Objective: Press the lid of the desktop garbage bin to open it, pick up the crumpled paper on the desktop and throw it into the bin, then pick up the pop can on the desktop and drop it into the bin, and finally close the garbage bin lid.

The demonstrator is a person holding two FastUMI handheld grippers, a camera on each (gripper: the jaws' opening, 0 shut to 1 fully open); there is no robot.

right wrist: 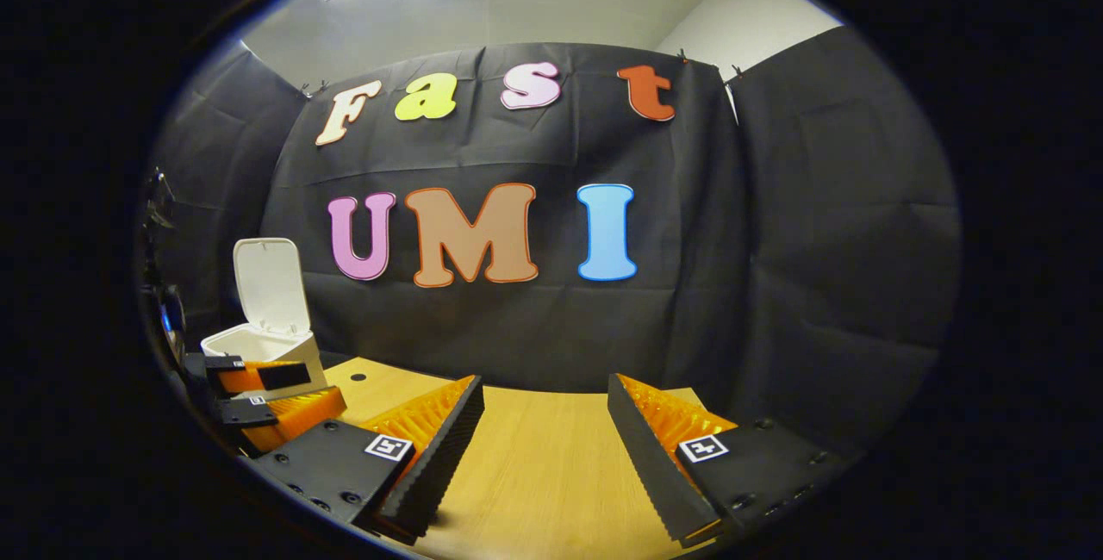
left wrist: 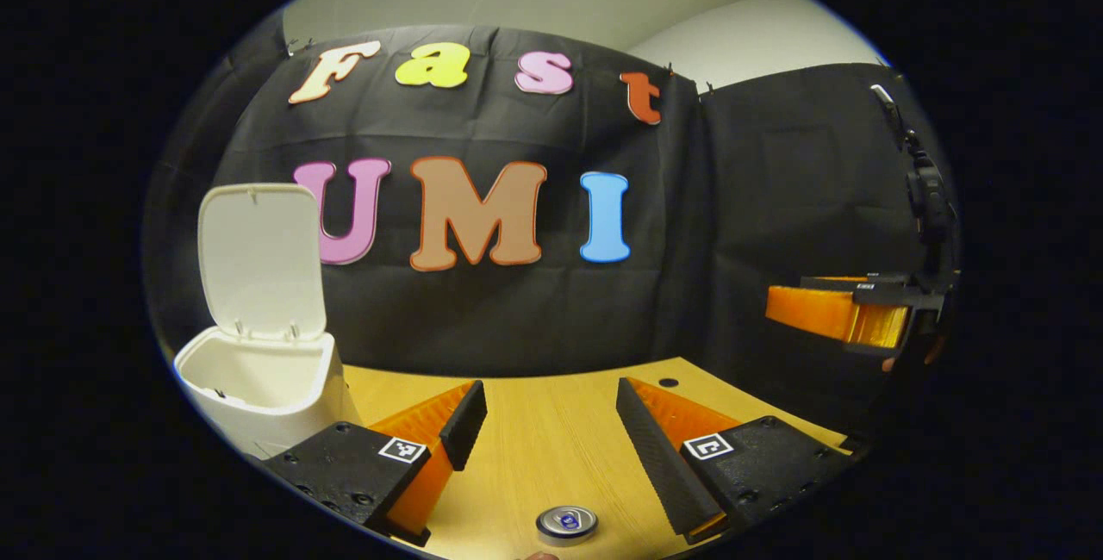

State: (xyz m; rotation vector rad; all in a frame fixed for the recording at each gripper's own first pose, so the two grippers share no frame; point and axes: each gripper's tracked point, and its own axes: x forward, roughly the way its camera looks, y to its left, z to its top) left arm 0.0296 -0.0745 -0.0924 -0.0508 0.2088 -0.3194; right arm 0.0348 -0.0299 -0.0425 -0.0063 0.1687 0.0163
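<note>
1. The garbage bin (left wrist: 258, 379) stands at the far left part of the desk (left wrist: 551, 439), close against the black cloth wall. Its lid (left wrist: 258, 258) is swung up and stands upright above the rear rim, so the white inside of the bin is exposed. What lies inside cannot be made out.
2. In the right gripper view the same bin (right wrist: 258, 345) sits near the desk's far left corner, lid (right wrist: 271, 284) raised.
3. The pop can (left wrist: 566, 523) stands upright on the desk near its front edge, seen from above so that its silver top and pull tab face the camera. It lies between and just in front of the left gripper's fingers, touching neither.
4. The left gripper (left wrist: 551, 422) hangs over the desk with its fingers spread wide and nothing between them; it is released.
5. The right gripper (right wrist: 543, 422) is likewise released, its fingers well apart over bare wood at the desk's middle, grasping nothing.
6. In the left gripper view the right gripper (left wrist: 849, 314) appears farther off beyond the desk's right edge, raised above the desk surface.
7. In the right gripper view the left gripper (right wrist: 258, 396) shows at the left, just in front of the bin.
8. A small dark hole (left wrist: 668, 382) marks the desk near its far edge.
</note>
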